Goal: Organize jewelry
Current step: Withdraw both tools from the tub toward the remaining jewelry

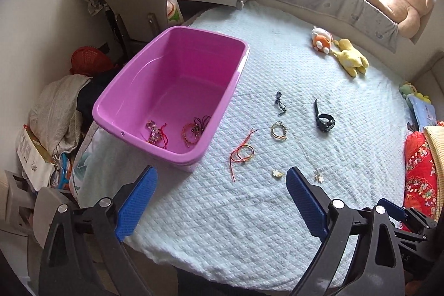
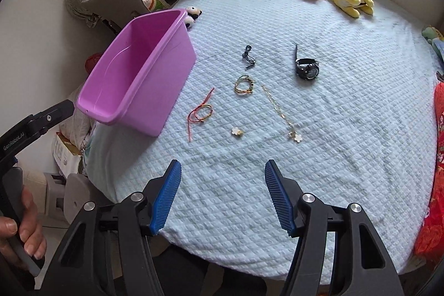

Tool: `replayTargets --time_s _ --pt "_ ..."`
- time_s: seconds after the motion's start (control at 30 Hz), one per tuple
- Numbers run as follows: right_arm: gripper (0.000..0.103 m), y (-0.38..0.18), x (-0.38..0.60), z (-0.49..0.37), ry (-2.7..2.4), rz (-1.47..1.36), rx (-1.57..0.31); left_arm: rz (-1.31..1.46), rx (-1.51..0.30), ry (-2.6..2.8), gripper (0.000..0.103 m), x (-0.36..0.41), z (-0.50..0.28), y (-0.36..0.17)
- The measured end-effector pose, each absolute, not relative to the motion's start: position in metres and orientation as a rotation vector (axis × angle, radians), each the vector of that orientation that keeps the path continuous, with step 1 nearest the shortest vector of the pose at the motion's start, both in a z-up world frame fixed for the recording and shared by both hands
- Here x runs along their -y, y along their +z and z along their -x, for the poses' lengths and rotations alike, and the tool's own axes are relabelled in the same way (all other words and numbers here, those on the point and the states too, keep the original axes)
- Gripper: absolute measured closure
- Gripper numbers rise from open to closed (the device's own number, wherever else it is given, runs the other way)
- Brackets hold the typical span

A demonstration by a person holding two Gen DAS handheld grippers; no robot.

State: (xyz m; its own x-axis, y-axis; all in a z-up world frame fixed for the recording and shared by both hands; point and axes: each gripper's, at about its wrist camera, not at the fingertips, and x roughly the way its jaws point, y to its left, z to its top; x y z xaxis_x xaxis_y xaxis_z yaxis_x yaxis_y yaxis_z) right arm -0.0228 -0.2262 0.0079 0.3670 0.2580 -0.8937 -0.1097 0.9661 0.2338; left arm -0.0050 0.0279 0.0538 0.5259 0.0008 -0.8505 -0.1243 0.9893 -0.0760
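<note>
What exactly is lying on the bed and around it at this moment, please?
Bin: one, purple, left side of bed.
Bracelets in bin: two clusters, red and beaded.
Red cord bracelet: one, beside bin.
Beaded bracelet: one, gold-green.
Dark cord: one, black.
Watch: one, black.
Necklace: one, gold chain.
Flower charm: one, white.
Plush toys: orange, yellow, far side.
Left gripper: jaws open, empty.
Right gripper: jaws open, empty.
</note>
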Motion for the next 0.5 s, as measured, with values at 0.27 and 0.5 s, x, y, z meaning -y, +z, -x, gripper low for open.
replayTargets --time_s 0.27,0.5 --pt "0.043 -0.008 0.270 0.031 0.174 -0.200 -1.175 0.105 -1.076 0.070 0.009 0.008 0.018 0.033" --pt "0.043 -0.029 0.280 0.010 0.099 -0.194 -1.191 0.056 -1.106 0.026 0.008 0.029 -0.003 0.003"
